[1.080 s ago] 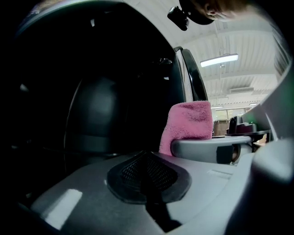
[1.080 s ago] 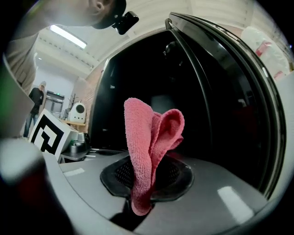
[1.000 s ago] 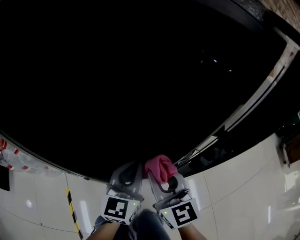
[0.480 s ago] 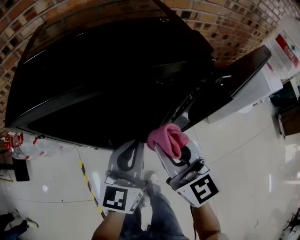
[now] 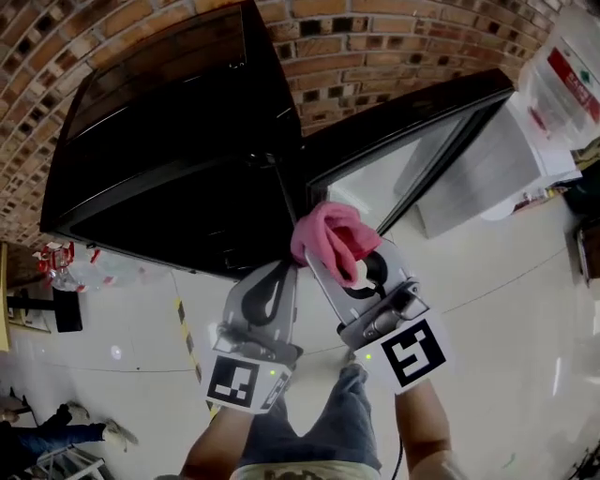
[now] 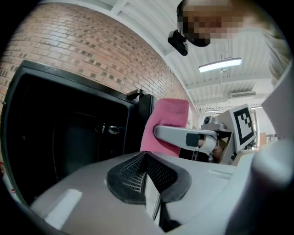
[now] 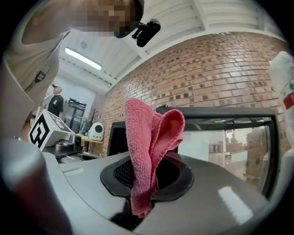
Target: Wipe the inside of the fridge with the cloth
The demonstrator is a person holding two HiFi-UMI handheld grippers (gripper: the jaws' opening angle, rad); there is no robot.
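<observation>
Black fridge [image 5: 169, 169] — brick wall [image 5: 375, 28], glossy flr [image 5: 506, 309]

We see a brick wall [image 5: 394, 37] running across twelve o'clock in the head view. A glossy pale tiled floor [image 5: 525, 356] spreads from three round to nine, with a yellow-and-black tape stripe [image 5: 187, 330] at seven. A white unit [image 5: 562, 84] stands at two. Overhead, a strip light [image 6: 220, 64] glows on a white ribbed ceiling [image 6: 151, 23].
</observation>
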